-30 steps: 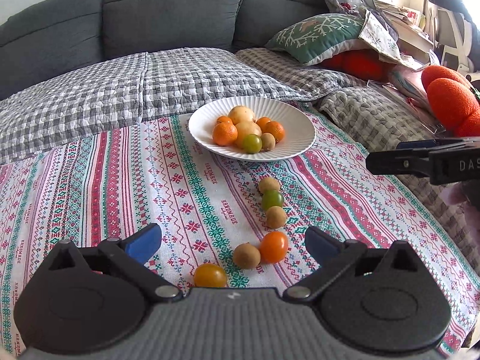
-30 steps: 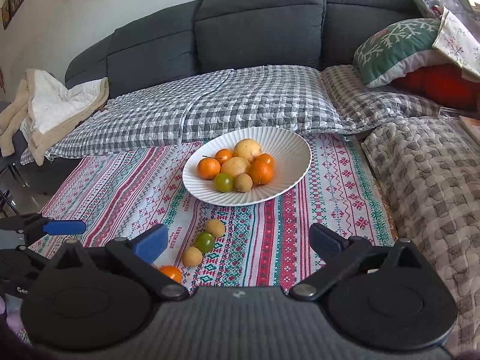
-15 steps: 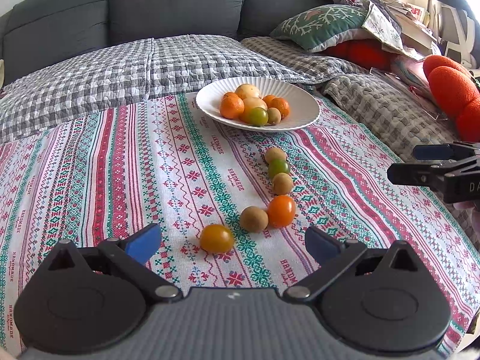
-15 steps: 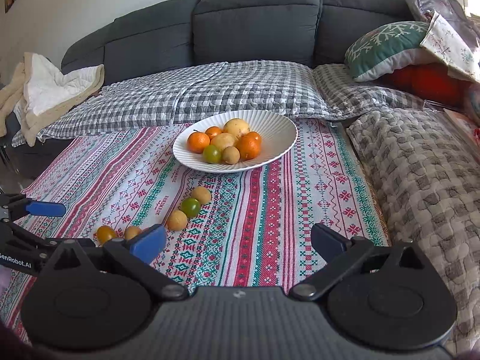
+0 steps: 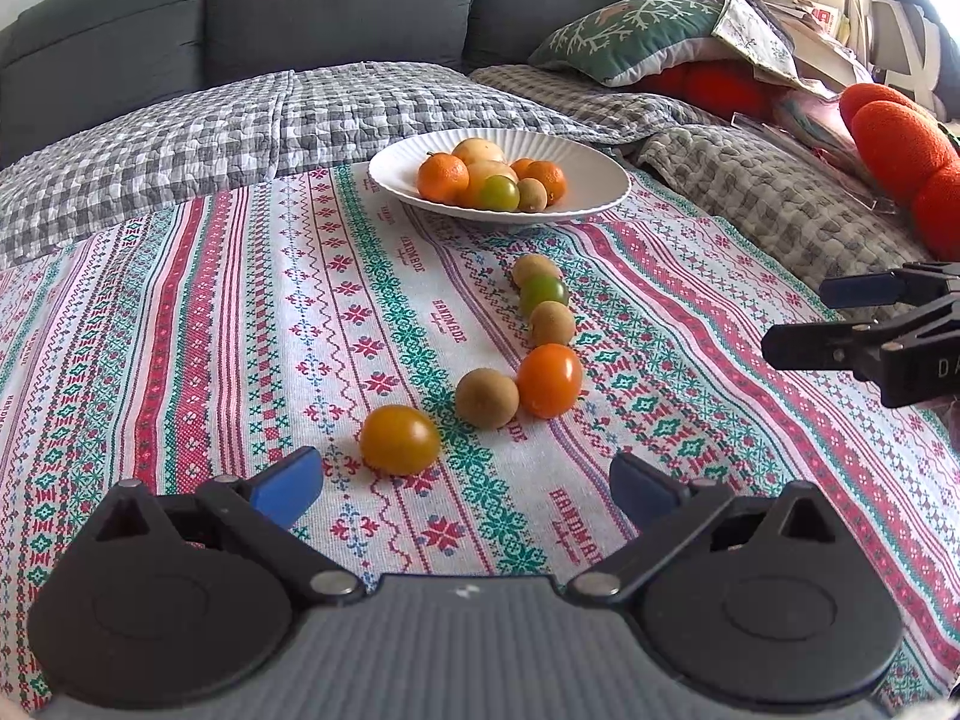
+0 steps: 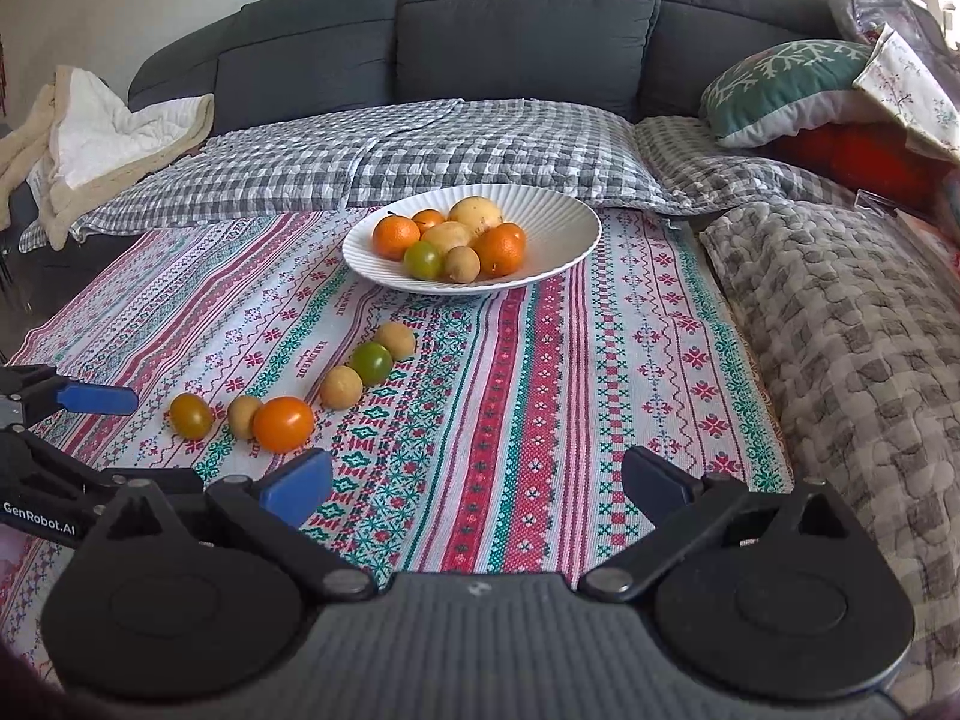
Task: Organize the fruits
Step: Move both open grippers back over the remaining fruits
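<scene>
Left wrist view shows a yellow-orange tomato (image 5: 399, 440) lying on the patterned cloth (image 5: 180, 330) just ahead of the left gripper (image 5: 465, 489), nearer its left finger. Both jaws of this gripper stand wide apart with nothing between them. Beyond the tomato, a brown fruit (image 5: 486, 398) touches an orange tomato (image 5: 549, 380), and further ahead a second brown fruit (image 5: 551, 324), a green tomato (image 5: 543, 294) and a third brown fruit (image 5: 533, 268) run in a line toward the white plate (image 5: 594, 180), which holds a pile of oranges and other fruit. To the right hangs the right gripper (image 5: 798, 318), also spread open and holding nothing. In the right wrist view, the orange tomato (image 6: 282, 423) sits just ahead of its left finger. Behind the plate lies a grey checked blanket (image 6: 420, 150) before a dark sofa (image 6: 528, 24).
</scene>
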{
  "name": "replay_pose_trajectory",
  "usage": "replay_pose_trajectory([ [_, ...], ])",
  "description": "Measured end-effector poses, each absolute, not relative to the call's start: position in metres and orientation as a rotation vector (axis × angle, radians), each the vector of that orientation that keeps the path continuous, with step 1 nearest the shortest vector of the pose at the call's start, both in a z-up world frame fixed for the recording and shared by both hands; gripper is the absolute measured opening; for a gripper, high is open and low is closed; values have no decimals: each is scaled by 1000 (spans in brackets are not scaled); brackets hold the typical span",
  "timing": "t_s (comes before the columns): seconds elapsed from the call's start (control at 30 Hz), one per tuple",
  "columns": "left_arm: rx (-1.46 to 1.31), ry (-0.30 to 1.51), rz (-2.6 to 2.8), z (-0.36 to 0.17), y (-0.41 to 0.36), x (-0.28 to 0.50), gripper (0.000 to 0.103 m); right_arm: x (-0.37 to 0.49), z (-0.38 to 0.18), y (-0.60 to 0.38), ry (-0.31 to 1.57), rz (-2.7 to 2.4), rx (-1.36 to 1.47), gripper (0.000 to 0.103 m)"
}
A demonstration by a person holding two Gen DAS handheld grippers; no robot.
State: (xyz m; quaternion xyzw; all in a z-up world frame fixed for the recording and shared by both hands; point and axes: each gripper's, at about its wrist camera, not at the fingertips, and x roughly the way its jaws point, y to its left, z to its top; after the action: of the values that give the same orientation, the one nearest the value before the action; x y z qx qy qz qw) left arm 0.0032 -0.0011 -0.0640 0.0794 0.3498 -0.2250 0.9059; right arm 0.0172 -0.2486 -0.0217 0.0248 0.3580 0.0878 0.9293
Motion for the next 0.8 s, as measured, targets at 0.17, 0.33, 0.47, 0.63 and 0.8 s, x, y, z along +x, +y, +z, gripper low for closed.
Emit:
replay_pose_trajectory([
  [0.17, 159, 699, -482, -67, -5, 5, 94, 19, -27, -243, 753, 195, 41, 103],
  [0.33, 153, 705, -474, -68, -6, 12, 80, 20, -31, -235, 768, 215, 19, 103],
  [0.47, 135, 722, -461, -70, -1, 17, 66, 22, -34, -230, 779, 229, 11, 103],
  [0.63, 120, 728, -430, -70, 4, 22, 55, 25, -37, -221, 790, 245, -1, 103],
  [0.8, 102, 729, -401, -70, 6, 29, 45, 29, -41, -207, 794, 287, -8, 103],
])
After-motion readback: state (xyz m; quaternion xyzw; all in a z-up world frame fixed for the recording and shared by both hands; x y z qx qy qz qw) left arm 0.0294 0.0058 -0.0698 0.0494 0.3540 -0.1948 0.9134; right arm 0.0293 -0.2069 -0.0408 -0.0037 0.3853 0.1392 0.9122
